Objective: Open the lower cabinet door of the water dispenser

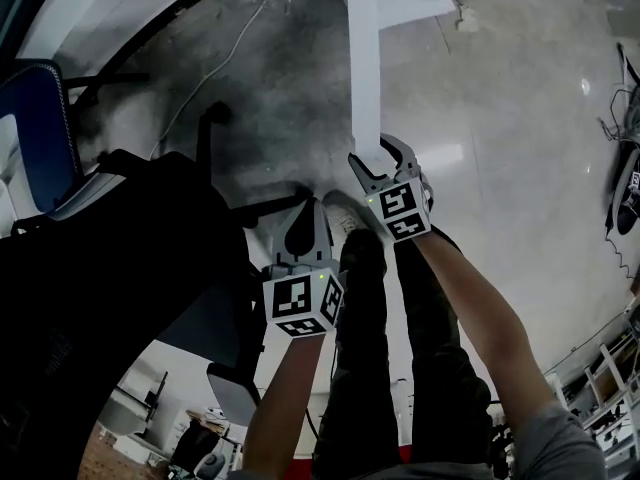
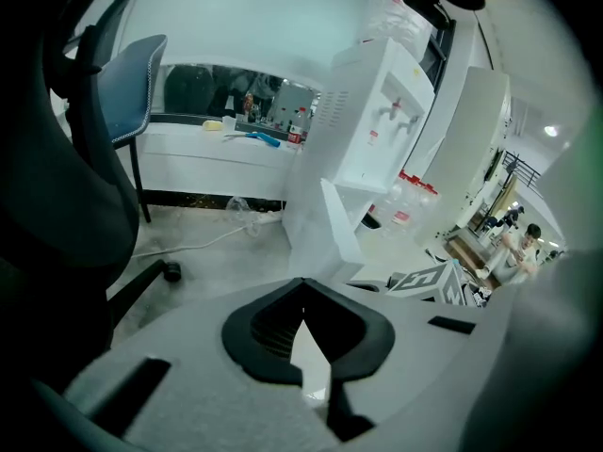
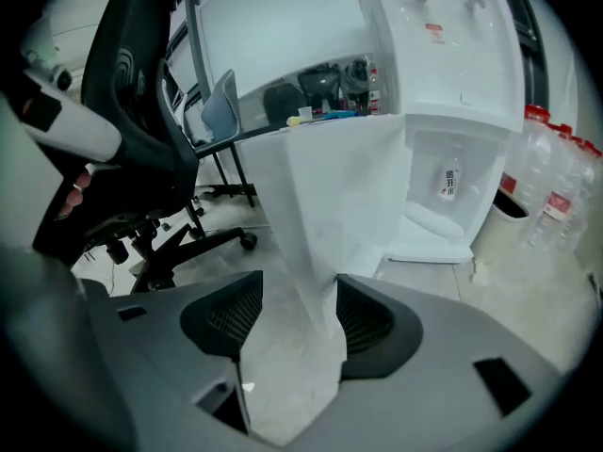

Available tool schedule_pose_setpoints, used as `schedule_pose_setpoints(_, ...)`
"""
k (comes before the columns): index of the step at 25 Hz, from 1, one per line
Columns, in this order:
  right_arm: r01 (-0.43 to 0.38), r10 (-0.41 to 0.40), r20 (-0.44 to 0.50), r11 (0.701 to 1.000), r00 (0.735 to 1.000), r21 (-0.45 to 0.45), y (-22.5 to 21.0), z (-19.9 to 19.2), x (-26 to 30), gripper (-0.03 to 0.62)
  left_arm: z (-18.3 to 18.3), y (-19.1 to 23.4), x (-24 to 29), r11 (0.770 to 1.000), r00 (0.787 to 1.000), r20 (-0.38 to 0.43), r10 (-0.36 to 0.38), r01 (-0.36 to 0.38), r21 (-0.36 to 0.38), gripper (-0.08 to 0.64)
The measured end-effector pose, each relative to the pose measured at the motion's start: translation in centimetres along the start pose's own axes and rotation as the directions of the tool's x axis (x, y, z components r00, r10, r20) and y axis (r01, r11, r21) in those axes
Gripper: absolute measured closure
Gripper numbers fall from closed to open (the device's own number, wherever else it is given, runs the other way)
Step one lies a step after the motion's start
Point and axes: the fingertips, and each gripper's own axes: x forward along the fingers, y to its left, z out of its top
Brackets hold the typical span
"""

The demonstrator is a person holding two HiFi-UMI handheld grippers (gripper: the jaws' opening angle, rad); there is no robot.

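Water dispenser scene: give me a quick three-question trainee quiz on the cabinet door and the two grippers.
1. True or false: the lower cabinet door of the water dispenser is closed.
2. Which gripper has the door's edge between its jaws, left or right?
3. Fill in: the left gripper has its jaws ____, with nothing between them.

Key
1. False: the door stands swung open.
2. Right: the right gripper has its jaws apart around the edge.
3. shut

Office, swivel chair (image 3: 141, 130), desk (image 2: 212, 149), water dispenser (image 2: 382, 111)

Open door (image 1: 365, 68) ahead, chair (image 1: 120, 298) left.
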Motion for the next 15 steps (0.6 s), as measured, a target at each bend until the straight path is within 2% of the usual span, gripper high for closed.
schedule_pose_setpoints(8, -0.075, 0.076, 0.004, 0.995, 0.997, -0.058, 2.6, 1.6, 2.0, 0.362, 0.4, 2.4, -0.8, 0.999, 0.999, 0.015, 0.043, -0.042, -0.024, 0.551)
schedule_pose_setpoints(15, -0.127, 0.129, 0.008, 0.986, 0.992, -0.105, 4.4, 3.2, 3.9, 0.362, 0.8, 3.5, -0.7, 0.999, 0.999, 0.023, 0.047, -0.047, -0.023, 0.551)
